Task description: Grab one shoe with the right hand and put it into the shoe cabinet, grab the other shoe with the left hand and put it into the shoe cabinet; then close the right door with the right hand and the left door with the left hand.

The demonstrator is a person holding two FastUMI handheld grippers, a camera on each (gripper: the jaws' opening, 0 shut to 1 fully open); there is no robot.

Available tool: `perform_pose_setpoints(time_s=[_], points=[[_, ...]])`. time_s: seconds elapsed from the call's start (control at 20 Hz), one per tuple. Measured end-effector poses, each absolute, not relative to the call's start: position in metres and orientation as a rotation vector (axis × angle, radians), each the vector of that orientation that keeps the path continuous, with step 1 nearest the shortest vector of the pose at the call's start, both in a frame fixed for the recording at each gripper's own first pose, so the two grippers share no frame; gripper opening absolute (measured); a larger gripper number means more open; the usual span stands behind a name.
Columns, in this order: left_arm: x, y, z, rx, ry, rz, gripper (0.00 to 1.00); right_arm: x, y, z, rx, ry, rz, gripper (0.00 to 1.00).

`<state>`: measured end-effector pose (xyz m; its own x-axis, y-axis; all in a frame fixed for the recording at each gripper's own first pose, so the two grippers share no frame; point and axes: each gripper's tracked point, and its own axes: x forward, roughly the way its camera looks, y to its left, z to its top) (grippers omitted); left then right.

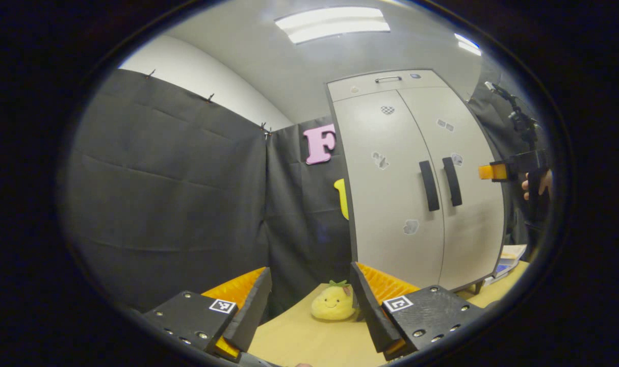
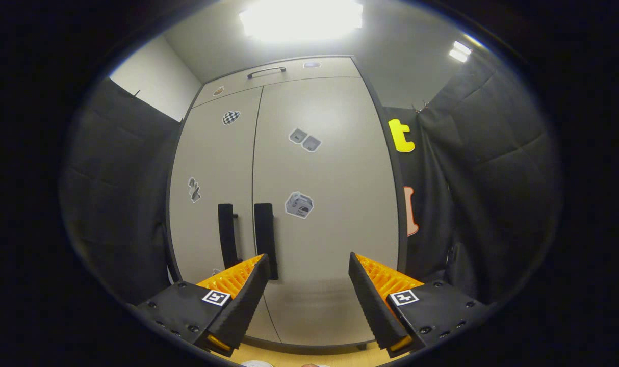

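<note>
A: Both doors of the shoe cabinet point(image 2: 289, 204) stood flush and shut, so by my reading the task was at its end or very near it. No shoe lay out anywhere; I judged they were inside, though nothing could confirm it through closed doors.

B: And the grippers?

A: The right gripper point(image 2: 305, 285) was spread wide and gripping nothing, facing the right door point(image 2: 330, 214) close up, just beside the right handle point(image 2: 264, 239). The left gripper point(image 1: 309, 300) was likewise spread and empty, held back over the desk point(image 1: 309, 341), with the left door point(image 1: 391, 193) off to its right.

B: What would have made the step clean?

A: A flat push near each door's handle edge, then a check that the seam between the left handle point(image 1: 429, 186) and its neighbour ran even from top to bottom. It looked even.

B: Any crowding?

A: Some. A yellow plush toy point(image 1: 332, 303) sat on the desk near the cabinet's front left corner, just ahead of the left gripper. Some books point(image 1: 508, 257) lay at the desk's far right edge by the cabinet's other corner. The black cloth wall point(image 1: 166, 193) closed in the left side. Drawing straight back from the doors looked the freest path.
</note>
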<state>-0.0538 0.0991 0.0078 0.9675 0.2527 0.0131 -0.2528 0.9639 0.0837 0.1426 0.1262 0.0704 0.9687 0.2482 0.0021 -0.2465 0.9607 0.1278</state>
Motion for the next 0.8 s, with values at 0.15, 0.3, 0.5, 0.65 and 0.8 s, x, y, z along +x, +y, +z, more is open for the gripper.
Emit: perform_pose_setpoints(time_s=[0.15,0.3,0.5,0.65,0.8], points=[[-0.060,0.108,0.006,0.093,0.005,0.279,0.89,0.160,0.147,0.073,0.129,0.025,0.275,0.98],[-0.065,0.117,0.006,0.098,0.008,0.298,0.89,0.178,0.165,0.075,0.108,0.023,0.291,0.98],[-0.071,0.124,0.000,0.097,0.023,0.315,0.89,0.199,0.185,0.072,0.079,0.041,0.296,0.98],[-0.074,0.129,-0.004,0.098,0.034,0.325,0.88,0.212,0.197,0.067,0.054,0.063,0.296,0.98],[-0.077,0.135,-0.006,0.100,0.043,0.334,0.89,0.222,0.208,0.061,0.036,0.091,0.302,0.98]])
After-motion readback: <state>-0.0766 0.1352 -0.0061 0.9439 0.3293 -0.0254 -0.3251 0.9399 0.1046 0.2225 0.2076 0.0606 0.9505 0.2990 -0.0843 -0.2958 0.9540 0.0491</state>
